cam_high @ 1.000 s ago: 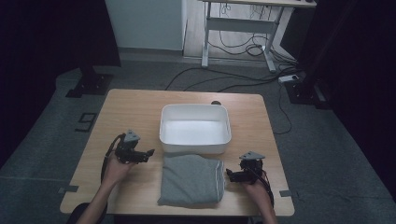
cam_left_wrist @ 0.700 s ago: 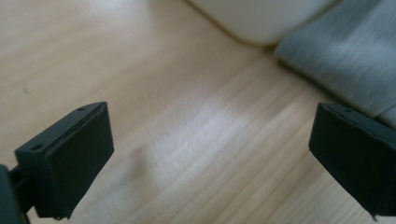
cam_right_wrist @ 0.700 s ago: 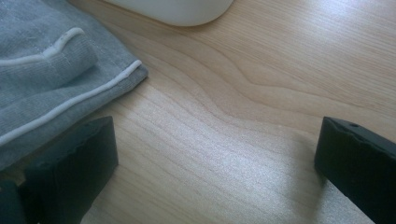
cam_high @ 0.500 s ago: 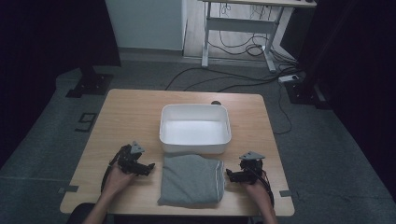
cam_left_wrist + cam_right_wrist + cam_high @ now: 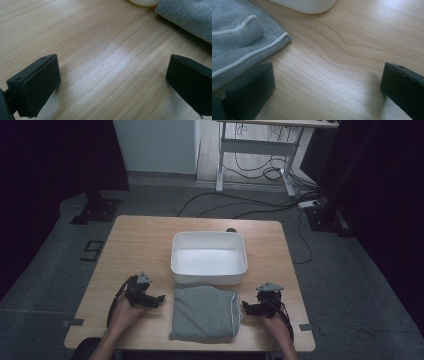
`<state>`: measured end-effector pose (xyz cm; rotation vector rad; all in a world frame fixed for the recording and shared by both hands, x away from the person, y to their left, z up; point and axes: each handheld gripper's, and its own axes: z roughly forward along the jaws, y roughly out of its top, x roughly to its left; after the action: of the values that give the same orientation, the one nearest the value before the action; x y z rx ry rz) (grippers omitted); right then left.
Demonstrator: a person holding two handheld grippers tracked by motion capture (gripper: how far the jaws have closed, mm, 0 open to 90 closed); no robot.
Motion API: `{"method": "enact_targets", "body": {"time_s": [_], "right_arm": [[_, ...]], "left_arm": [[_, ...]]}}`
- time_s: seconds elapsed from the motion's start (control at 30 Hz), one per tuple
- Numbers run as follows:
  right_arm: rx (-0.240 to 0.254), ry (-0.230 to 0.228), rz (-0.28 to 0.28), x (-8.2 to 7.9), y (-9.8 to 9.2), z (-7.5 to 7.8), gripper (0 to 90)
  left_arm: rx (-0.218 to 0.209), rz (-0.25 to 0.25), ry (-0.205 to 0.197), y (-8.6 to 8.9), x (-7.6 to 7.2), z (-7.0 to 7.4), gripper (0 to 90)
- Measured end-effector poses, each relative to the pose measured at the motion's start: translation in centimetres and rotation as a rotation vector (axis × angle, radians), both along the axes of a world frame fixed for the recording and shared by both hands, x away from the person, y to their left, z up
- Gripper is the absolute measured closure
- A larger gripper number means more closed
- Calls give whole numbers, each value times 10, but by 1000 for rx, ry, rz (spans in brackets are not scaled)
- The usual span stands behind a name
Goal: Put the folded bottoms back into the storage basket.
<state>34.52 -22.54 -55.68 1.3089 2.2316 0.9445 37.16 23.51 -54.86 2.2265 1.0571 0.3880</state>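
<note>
Wooden table [image 5: 140, 245], seen from above, standing on a grey floor [image 5: 350, 285] with a second desk frame [image 5: 255, 155] and loose cables [image 5: 240, 207] behind it. At the table's centre sits a white rectangular tub [image 5: 209, 258]. Just in front of the tub, nearly touching its near wall, lies a folded grey garment [image 5: 205, 312] with white piping along its right edge, flat on the table between the 2 hands. The left claw [image 5: 156, 300] rests low over the table just left of the garment, pointing toward it; its jaws have just been opening and now stand wide apart with bare wood between them, the garment's edge [image 5: 190, 17] lying beyond them in the left gripper view. The right claw [image 5: 245, 307] sits at the garment's right edge, jaws likewise spread wide; in the right gripper view one jaw stands just beside the piped hem [image 5: 242, 45], the other well clear on bare wood, nothing clamped.
</note>
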Motion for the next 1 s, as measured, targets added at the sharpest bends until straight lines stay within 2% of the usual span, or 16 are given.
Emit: {"method": "enact_targets", "body": {"time_s": [0.37,0.57,0.67,0.8,1.0], "right_arm": [[0,4,6,-2,0,0,0],[8,25,-3,-3,-4,4,9],[5,12,-7,-4,-4,8,9],[16,8,-1,-8,-5,16,17],[36,9,12,-18,-4,24,24]], "left_arm": [[-2,15,1,-1,0,0,0],[-2,0,3,1,1,0,0],[-7,7,24,1,1,2,0],[-43,19,53,4,1,6,14],[-42,4,29,1,-6,15,34]]}}
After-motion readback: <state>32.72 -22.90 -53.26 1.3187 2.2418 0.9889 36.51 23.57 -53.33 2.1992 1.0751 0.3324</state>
